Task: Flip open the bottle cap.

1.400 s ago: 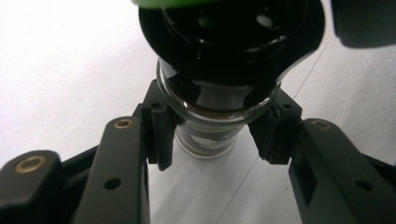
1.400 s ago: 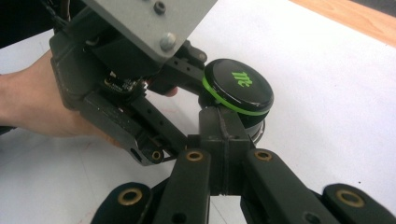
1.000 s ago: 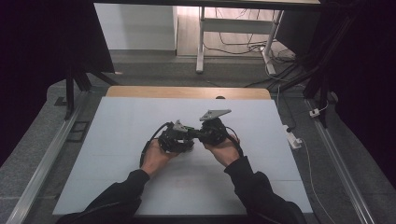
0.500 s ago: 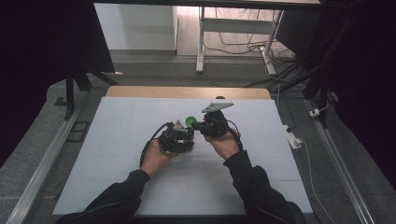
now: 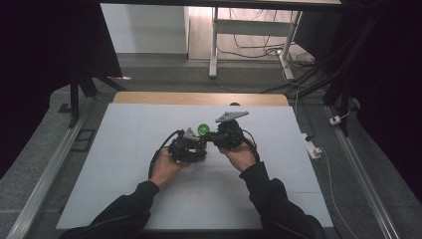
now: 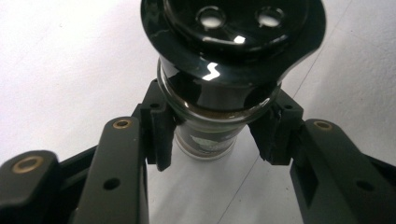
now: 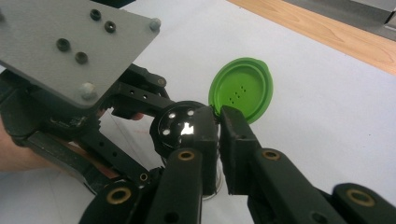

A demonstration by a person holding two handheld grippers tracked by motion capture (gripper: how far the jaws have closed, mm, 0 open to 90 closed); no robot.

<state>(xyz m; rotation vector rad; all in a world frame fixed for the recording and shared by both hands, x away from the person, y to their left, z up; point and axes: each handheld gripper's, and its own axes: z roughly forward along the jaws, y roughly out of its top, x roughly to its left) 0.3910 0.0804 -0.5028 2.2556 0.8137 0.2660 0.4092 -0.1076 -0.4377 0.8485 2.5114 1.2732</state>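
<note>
Left gripper view: jar (image 6: 219,107) between tongs (image 6: 215,135).

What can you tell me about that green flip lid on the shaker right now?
The round green plastic flip lid stands swung open, hinged at the edge of the small jar's glossy black shaker top, which has sprinkle holes. Its inner face carries rows of small dots. The right gripper pinches its lower edge between closed fingers. The left gripper clamps the jar's neck. In the high view the lid sits between both hands, above the white table.
</note>
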